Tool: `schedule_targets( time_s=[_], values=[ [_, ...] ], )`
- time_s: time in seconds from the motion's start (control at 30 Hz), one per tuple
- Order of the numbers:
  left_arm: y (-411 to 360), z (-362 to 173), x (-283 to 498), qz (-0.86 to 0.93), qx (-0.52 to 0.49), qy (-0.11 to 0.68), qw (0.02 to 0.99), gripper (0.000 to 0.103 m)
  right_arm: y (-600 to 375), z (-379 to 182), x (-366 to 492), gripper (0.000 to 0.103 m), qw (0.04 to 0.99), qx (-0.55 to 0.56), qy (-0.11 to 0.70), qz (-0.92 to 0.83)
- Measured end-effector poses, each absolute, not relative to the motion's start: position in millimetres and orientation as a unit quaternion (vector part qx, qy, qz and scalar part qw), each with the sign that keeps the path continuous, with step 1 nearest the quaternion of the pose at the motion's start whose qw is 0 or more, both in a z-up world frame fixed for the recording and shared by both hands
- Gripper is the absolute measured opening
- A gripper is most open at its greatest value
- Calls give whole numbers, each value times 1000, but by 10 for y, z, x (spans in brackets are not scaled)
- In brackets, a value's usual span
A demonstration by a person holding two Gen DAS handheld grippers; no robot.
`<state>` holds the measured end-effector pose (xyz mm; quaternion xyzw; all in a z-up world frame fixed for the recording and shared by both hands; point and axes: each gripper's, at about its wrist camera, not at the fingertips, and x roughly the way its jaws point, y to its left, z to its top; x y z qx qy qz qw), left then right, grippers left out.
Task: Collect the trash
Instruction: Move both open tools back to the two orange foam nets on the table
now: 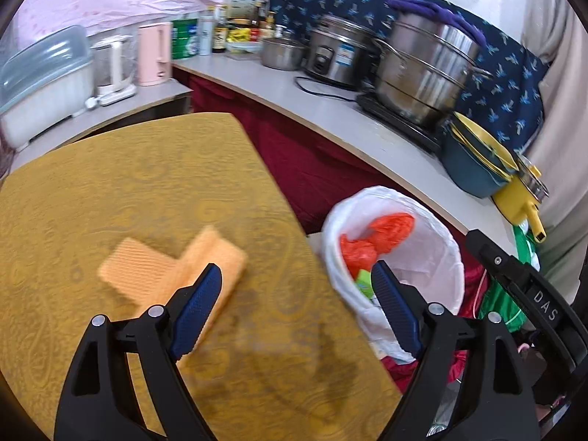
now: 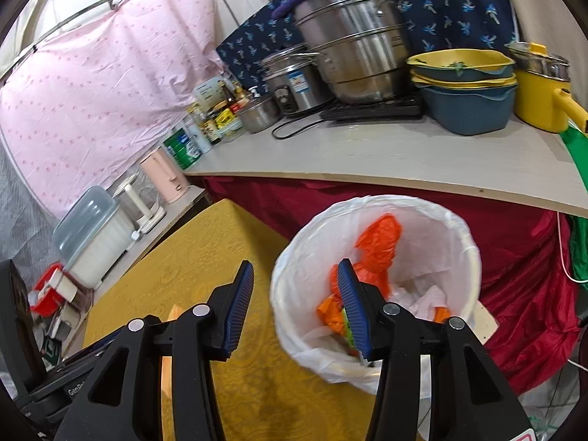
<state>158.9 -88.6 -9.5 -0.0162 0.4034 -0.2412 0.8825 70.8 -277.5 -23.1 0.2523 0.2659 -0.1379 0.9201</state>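
— Where's the rubbish, then?

— In the bin (image 2: pixel 378 286), the round white one with a thin plastic liner, standing on the floor against the edge of the table (image 1: pixel 110 191). Crumpled orange plastic bag (image 2: pixel 378 246) on top, a bit of green packet (image 1: pixel 364 281) under it, some white paper (image 2: pixel 430 299) beside.

— And the tongs?

— Both spread wide, nothing between them. The left gripper (image 1: pixel 296 307) hangs over the table's corner; one pad sits above the orange cloth (image 1: pixel 176 272), the other over the bin's near rim. The right gripper (image 2: pixel 296 307) is further across, one finger over the tabletop, the other right above the orange bag. I can't tell whether it touches.

— Does one camera give you more?

— The left one shows the whole cloth, a ribbed, folded thing lying flat, a little blurred. The right catches only a sliver of it behind a finger, but looks straight down into the bin, so the paper shows. It also takes in a red box (image 2: pixel 47 290) on the low side counter.

— What's it all made of?

— The table wears a mustard cover with a woven swirl pattern. The finger pads are blue and grooved, on black plastic arms. Behind, a pale counter (image 2: pixel 404 154) holds a tall steel steamer (image 2: pixel 352 40) and stacked blue and yellow bowls (image 2: pixel 463 84).
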Motion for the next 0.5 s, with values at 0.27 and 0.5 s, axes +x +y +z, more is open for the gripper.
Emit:
schedule_targets(
  time_s=[0.27,0.5],
  values=[
    [-394,-70,1582,-204,-33,396,895,83,-2291,-204,858,50,926,230,281,-101],
    [-59,-221,1606,-180,-40,408,894,84,-1975,-217,974,50,928,217,294,-80]
  ],
)
